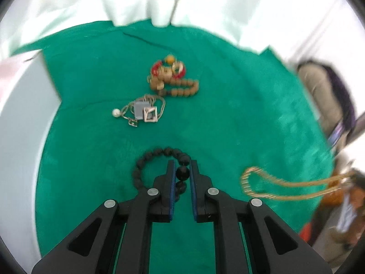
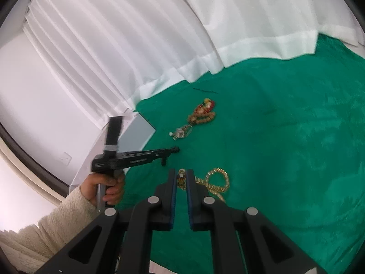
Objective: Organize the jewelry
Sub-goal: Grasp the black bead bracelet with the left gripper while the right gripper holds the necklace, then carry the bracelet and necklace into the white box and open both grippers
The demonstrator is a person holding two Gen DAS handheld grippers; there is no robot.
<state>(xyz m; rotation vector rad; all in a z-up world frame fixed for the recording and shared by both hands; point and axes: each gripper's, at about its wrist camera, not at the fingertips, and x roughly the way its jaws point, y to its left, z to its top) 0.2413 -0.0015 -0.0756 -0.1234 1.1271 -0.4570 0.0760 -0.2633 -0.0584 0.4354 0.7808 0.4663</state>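
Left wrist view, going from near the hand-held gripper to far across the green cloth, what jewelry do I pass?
Black bead bracelet → silver chain with a pearl → brown bead bracelet heaped with red pieces → white curtain.

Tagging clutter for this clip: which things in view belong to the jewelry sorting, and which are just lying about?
Job:
- black bead bracelet, in left tongs
- gold chain, in right tongs
- brown bead pile
- silver chain pile

Lying about:
- green cloth
- white curtain
- white board
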